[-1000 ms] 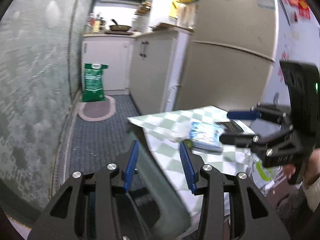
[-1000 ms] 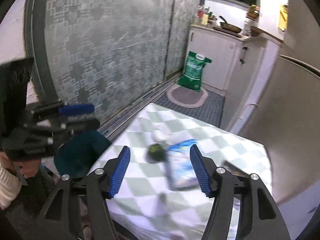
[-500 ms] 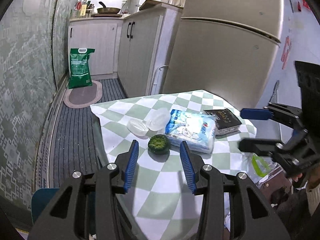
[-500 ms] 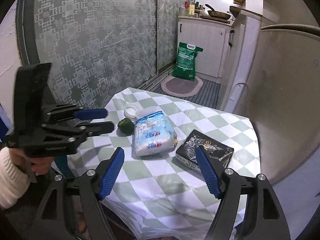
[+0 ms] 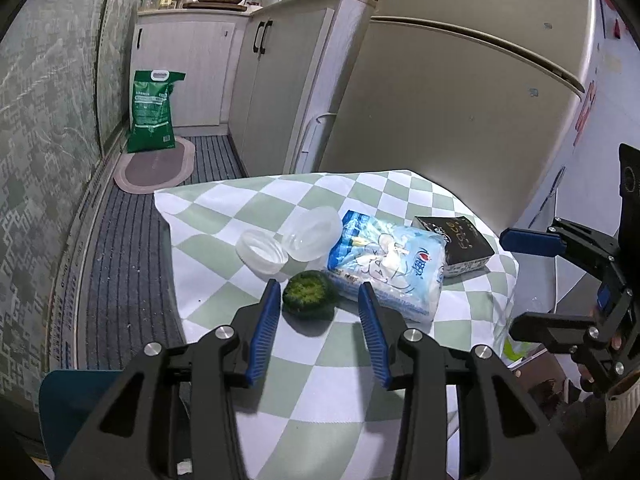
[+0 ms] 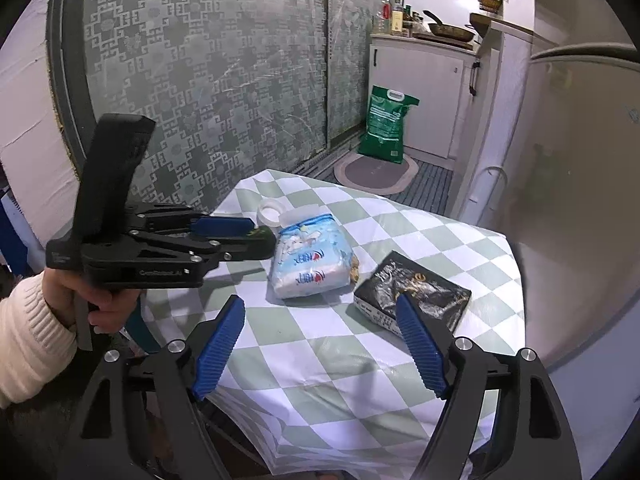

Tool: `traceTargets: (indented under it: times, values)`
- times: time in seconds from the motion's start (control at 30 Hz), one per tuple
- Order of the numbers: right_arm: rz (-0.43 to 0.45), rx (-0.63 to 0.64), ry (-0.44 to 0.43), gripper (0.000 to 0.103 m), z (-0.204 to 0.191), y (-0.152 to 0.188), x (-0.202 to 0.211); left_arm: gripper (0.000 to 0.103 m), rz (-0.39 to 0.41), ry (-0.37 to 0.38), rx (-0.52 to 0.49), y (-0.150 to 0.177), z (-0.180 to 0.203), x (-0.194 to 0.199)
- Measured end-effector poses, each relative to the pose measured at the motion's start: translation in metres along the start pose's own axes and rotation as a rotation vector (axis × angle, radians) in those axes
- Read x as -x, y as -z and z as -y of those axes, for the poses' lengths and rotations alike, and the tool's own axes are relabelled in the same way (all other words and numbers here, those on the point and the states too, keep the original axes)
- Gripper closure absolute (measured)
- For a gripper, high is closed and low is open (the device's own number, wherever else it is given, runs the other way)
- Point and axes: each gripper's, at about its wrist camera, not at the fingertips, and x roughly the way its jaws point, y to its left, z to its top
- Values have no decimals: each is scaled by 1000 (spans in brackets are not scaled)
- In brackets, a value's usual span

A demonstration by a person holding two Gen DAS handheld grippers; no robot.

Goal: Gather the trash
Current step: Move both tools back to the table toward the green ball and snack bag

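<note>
Left gripper (image 5: 318, 300), jaws apart, straddles the green scrap (image 5: 309, 295) to pinch it; right gripper (image 6: 320, 344) waits wide open above the table (image 6: 320, 364).

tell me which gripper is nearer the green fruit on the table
Left. The left gripper is open with the green fruit right at its fingertips. The right gripper hangs open over the near table edge, beyond the blue snack bag.
</note>
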Motion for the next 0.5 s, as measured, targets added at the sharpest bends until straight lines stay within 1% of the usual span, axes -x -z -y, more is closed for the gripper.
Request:
traceTargets:
  times: [0.13, 0.3, 0.5]
  values:
    - [3, 16, -5, 19, -4, -4, -2, 76, -7, -1, 5, 0, -3, -2]
    - [-14, 29, 7, 19, -8, -8, -13, 78, -5, 13, 10, 0, -5, -1]
    - [-20, 38, 21, 19, -14, -13, -20, 79, 13, 24, 10, 3, -9, 11]
